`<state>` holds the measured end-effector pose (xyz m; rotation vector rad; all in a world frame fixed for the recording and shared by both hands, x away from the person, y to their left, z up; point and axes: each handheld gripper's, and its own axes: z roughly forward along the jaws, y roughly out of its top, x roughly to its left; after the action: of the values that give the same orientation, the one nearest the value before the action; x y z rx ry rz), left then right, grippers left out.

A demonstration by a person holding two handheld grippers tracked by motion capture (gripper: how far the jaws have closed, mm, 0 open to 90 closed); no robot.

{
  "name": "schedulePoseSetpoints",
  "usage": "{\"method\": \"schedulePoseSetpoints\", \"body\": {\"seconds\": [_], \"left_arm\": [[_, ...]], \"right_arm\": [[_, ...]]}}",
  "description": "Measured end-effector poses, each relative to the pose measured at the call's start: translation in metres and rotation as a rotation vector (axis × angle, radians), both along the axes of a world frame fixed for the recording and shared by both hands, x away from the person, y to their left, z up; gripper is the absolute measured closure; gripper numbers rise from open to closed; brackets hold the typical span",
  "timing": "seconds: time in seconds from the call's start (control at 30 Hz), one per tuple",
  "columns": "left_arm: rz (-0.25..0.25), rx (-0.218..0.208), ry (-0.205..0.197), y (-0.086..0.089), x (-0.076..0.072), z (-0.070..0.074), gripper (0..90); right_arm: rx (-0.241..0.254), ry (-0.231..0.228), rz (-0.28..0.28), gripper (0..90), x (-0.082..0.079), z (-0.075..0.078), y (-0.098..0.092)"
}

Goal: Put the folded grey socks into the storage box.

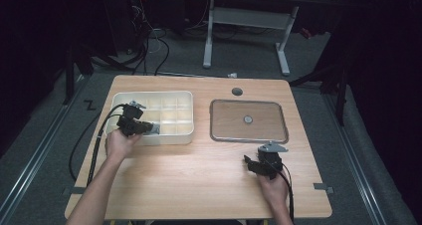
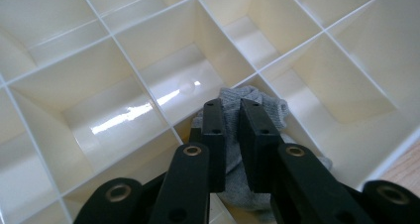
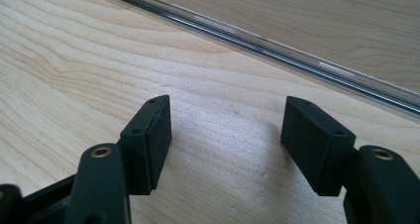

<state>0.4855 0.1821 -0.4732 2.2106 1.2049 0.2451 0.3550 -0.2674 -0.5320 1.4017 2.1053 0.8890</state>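
Left tongs [image 2: 232, 116], bottom centre, pinch a grey cloth [image 2: 257, 101] inside a lower compartment of the white box [image 2: 64, 55]: gripped, not yet lifted out. Right tongs [image 3: 225, 135] rest spread on the tabletop [image 3: 74, 50], near the tray [image 1: 283, 121].

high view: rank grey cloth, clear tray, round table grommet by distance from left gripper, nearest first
From the left gripper:
1. grey cloth, at its jaws, in a near-row cell of the white divided box.
2. clear tray, to the right on the table.
3. round table grommet, behind the tray; close to the tray's near corner, roughly tied.
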Motion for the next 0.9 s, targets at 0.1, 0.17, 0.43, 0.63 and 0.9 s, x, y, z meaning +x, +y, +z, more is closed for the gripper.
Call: {"method": "schedulePoseSetpoints", "body": {"seconds": [0.1,0.17,0.43,0.63,0.9], "left_arm": [[0.005,-0.003,0.01,0.0,0.002,-0.003,82.4],[0.007,-0.004,0.007,0.001,0.001,-0.002,82.2],[0.036,-0.068,-0.021,0.009,-0.004,0.003,67.3],[0.059,-0.1,-0.062,0.013,-0.01,0.013,60.3],[0.082,-0.143,-0.106,0.017,-0.02,0.027,52.9]], "right_arm": [[0.0,0.0,0.0,36.9,0.0,0.0,0.0],[0.0,0.0,0.0,36.8,0.0,0.0,0.0],[0.0,0.0,0.0,36.8,0.0,0.0,0.0],[0.0,0.0,0.0,36.9,0.0,0.0,0.0],[0.0,0.0,0.0,36.9,0.0,0.0,0.0]]}}
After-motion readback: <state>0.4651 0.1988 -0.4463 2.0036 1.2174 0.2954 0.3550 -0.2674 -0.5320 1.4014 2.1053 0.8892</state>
